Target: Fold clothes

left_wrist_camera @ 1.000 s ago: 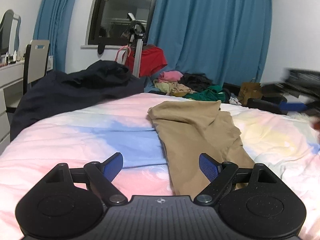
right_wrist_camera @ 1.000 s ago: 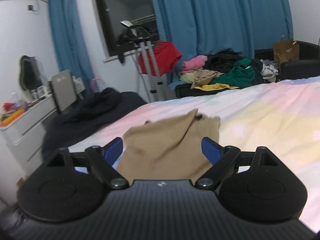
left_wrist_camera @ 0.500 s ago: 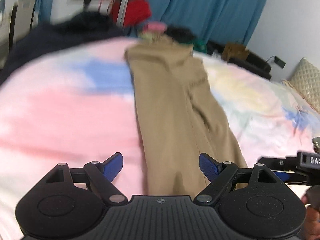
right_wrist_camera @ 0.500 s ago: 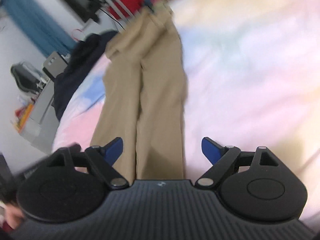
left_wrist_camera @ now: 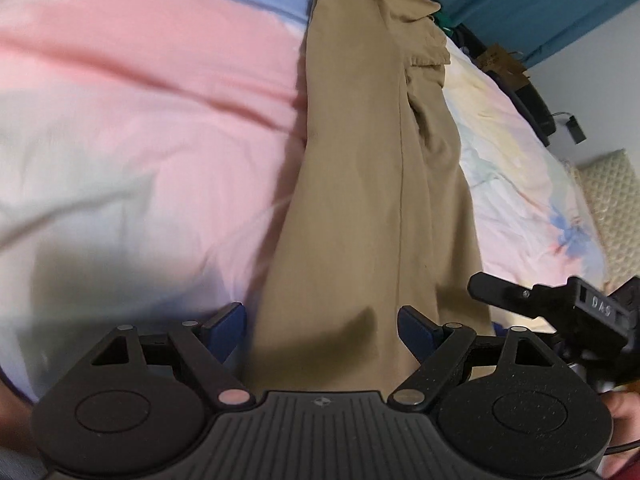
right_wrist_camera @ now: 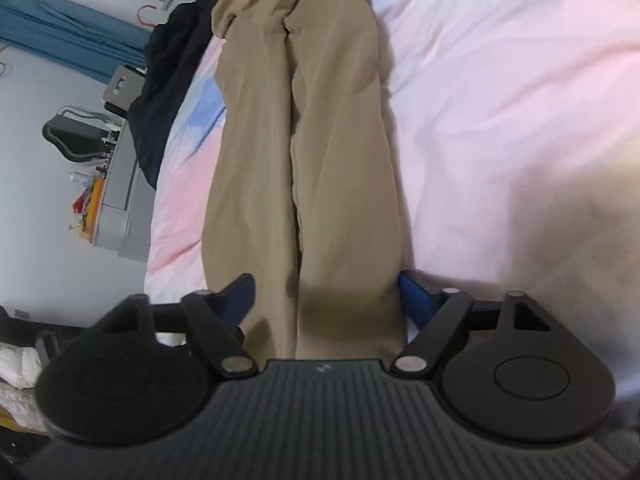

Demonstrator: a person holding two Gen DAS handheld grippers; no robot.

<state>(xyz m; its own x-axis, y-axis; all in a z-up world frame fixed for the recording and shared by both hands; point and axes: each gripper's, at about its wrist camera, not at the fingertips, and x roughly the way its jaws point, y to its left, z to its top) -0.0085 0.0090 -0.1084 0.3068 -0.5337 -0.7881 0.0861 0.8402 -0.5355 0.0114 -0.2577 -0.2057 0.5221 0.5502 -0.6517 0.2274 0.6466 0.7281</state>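
Note:
A pair of tan trousers (left_wrist_camera: 372,184) lies lengthwise on the pastel bedspread (left_wrist_camera: 140,120), legs side by side, waist at the far end. It also shows in the right wrist view (right_wrist_camera: 304,152). My left gripper (left_wrist_camera: 322,326) is open, its blue-padded jaws spread over the near end of the trouser legs. My right gripper (right_wrist_camera: 326,296) is open too, its jaws straddling the same near end from the right side. The right gripper's black body shows at the right edge of the left wrist view (left_wrist_camera: 560,304). Neither holds cloth.
A dark garment (right_wrist_camera: 168,64) lies on the bed's far left side. A grey dresser (right_wrist_camera: 120,208) with small items stands beside the bed. A blue curtain (left_wrist_camera: 540,0) and a quilted cushion (left_wrist_camera: 616,208) are at the far right.
Both grippers have tilted down and come low over the near end of the trouser legs. The view went from the room and window to the bed close up. Both stayed open.

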